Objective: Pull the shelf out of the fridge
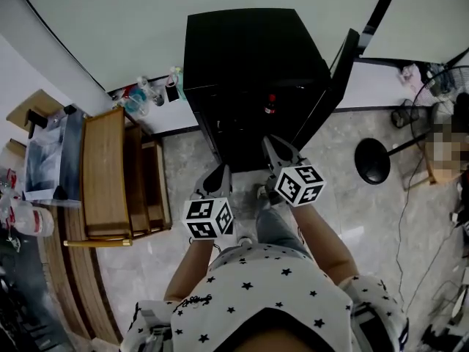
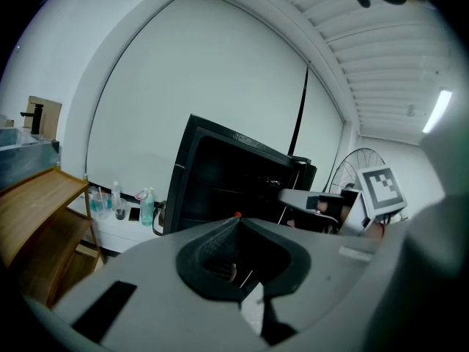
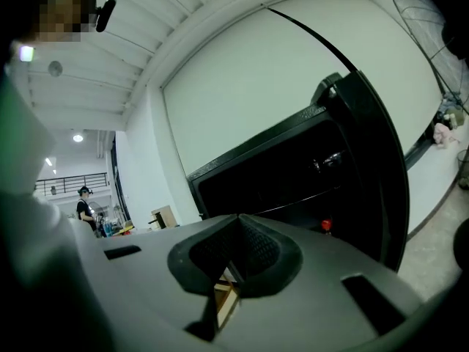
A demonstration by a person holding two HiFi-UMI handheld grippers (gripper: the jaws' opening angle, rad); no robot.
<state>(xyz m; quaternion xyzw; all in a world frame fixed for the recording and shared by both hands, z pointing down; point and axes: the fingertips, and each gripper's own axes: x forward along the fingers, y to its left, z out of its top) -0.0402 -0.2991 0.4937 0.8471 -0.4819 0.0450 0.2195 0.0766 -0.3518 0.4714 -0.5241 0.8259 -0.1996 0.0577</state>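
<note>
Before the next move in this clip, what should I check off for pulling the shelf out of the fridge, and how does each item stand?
1. The fridge has its door open: ok, swung wide.
2. The shelf is in sight: ok, its front edge shows inside the dark opening.
3. Jaws apart to take the shelf: not ok, the left gripper and right gripper are both shut and empty.
4. Grippers at the shelf: not ok, both are in front of the opening, neither on its edge.
5. Shelf free of load: cannot tell, a red-capped bottle stands inside, but on which level is unclear.
</note>
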